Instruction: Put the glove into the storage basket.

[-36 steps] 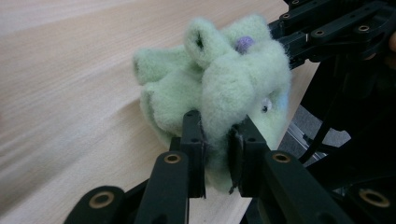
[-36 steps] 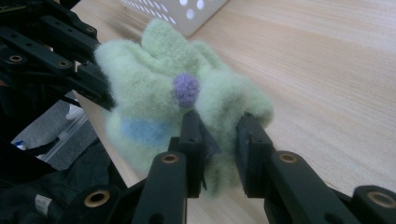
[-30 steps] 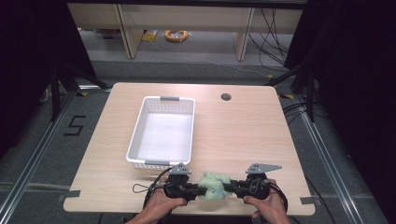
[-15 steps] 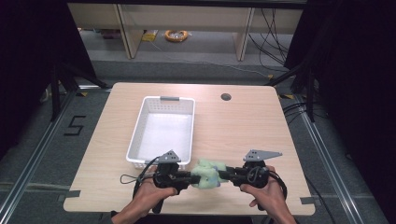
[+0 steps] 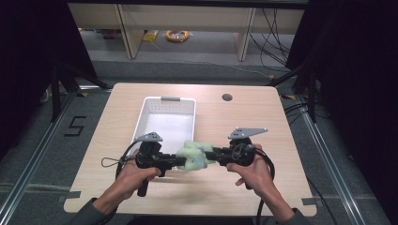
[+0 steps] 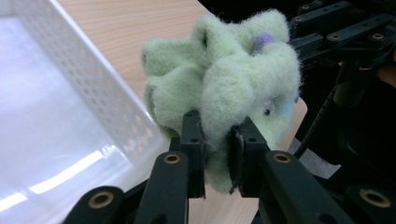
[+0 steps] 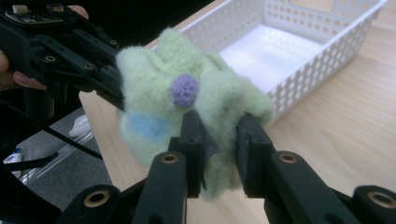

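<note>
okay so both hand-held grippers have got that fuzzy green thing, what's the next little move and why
Probably carry it forward over the white basket and lower it in. The left hand-held gripper and right hand-held gripper both pinch the green fleece item, holding it just off the basket's near edge. The basket looks empty and is the only container on the table, so it seems the likely destination.

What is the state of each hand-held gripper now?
Left hand-held gripper: closed on the fuzzy pale green felt toy.
Right hand-held gripper: closed on the same toy.
</note>
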### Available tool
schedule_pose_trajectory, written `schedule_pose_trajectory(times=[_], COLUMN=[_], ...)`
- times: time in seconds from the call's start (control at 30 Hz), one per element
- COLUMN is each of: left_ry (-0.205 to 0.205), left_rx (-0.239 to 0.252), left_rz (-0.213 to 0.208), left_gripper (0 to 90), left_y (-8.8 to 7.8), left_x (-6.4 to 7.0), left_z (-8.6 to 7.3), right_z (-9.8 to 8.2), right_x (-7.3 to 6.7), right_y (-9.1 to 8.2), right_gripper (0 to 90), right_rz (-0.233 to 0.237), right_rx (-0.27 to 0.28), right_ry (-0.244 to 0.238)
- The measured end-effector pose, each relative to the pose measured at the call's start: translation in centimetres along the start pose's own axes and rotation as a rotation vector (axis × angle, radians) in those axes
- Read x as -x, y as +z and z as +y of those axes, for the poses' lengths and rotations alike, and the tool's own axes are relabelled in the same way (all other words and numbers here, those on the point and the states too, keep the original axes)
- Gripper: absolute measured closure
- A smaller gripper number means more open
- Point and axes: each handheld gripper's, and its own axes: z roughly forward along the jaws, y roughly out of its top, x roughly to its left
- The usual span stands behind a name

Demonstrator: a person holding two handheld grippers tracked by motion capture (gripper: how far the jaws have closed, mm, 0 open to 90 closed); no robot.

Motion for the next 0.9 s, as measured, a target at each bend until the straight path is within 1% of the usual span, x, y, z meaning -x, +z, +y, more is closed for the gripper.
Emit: schedule_pose_trajectory(times=[0.03,0.07,0.1,0.13,0.17,0.2,0.23,0.27,0.3,0.33,0.4,0.43,0.5,0.53,0.57,0.6,0.63,0.67,0.7,0.77,0.83,0.87,0.9], left_ry=[-0.002,-0.006,-0.011,-0.014,-0.017,-0.028,-0.031,-0.040,-0.049,-0.053,-0.067,-0.065,-0.074,-0.081,-0.082,-0.089,-0.094,-0.103,-0.109,-0.117,-0.120,-0.121,-0.123], left_rx=[0.006,0.002,0.009,0.000,0.003,0.003,-0.003,-0.003,-0.004,-0.008,-0.019,-0.029,-0.037,-0.036,-0.034,-0.035,-0.043,-0.047,-0.049,-0.064,-0.079,-0.081,-0.092], left_rz=[0.010,0.007,0.025,0.024,0.038,0.039,0.030,0.039,0.042,0.044,0.052,0.058,0.070,0.071,0.084,0.093,0.094,0.092,0.103,0.101,0.107,0.117,0.113], left_gripper=[76.9,76.9,76.9,76.9,76.9,76.9,76.9,76.8,76.8,76.8,76.8,76.7,76.6,76.5,76.5,76.5,76.5,76.4,76.4,76.4,76.3,76.2,76.2], left_y=[-0.2,-0.5,-0.7,-1.0,-1.2,-1.5,-1.7,-1.9,-2.1,-2.3,-2.6,-2.7,-2.9,-2.9,-2.9,-3.0,-3.1,-3.0,-3.0,-2.9,-2.6,-2.5,-2.4], left_x=[-0.2,-0.6,-0.9,-1.3,-1.6,-2.0,-2.5,-2.8,-3.2,-3.6,-4.6,-5.0,-5.7,-5.9,-6.3,-6.7,-7.1,-7.5,-7.8,-8.4,-9.0,-9.2,-9.5], left_z=[0.1,0.3,0.4,0.5,0.6,0.8,0.9,1.0,1.1,1.2,1.4,1.5,1.6,1.7,1.7,1.8,1.8,1.8,1.8,1.8,1.8,1.8,1.9], right_z=[0.5,0.9,1.3,1.8,2.1,2.5,2.8,3.1,3.4,3.7,4.3,4.6,5.2,5.4,5.5,5.7,5.9,6.0,6.1,6.2,6.1,6.1,6.0], right_x=[0.0,-0.1,-0.1,-0.1,-0.2,-0.1,-0.1,0.0,0.2,0.2,0.1,0.2,0.2,0.2,0.2,0.3,0.3,0.4,0.4,0.7,0.9,1.0,1.2], right_y=[0.4,0.5,1.0,1.4,1.8,2.2,2.6,3.0,3.5,3.9,4.6,5.1,5.9,6.3,6.5,7.0,7.4,7.7,8.0,8.7,9.3,9.6,9.9], right_gripper=[75.3,75.3,75.3,75.3,75.3,75.3,75.2,75.3,75.3,75.2,75.3,75.2,75.2,75.3,75.2,75.2,75.2,75.2,75.2,75.2,75.2,75.2,75.2], right_rz=[0.001,0.003,0.000,0.005,0.012,0.012,0.017,0.023,0.021,0.036,0.027,0.028,0.030,0.026,0.027,0.029,0.024,0.027,0.024,0.013,0.013,0.011,0.006], right_rx=[0.004,-0.007,-0.005,-0.014,-0.027,-0.036,-0.043,-0.044,-0.043,-0.043,-0.054,-0.055,-0.069,-0.074,-0.078,-0.079,-0.079,-0.084,-0.092,-0.090,-0.100,-0.102,-0.106], right_ry=[-0.012,-0.006,-0.024,-0.025,0.004,0.006,0.015,0.017,-0.002,0.008,0.010,0.003,0.000,0.014,0.022,0.011,0.011,0.022,0.043,0.034,0.056,0.053,0.062])
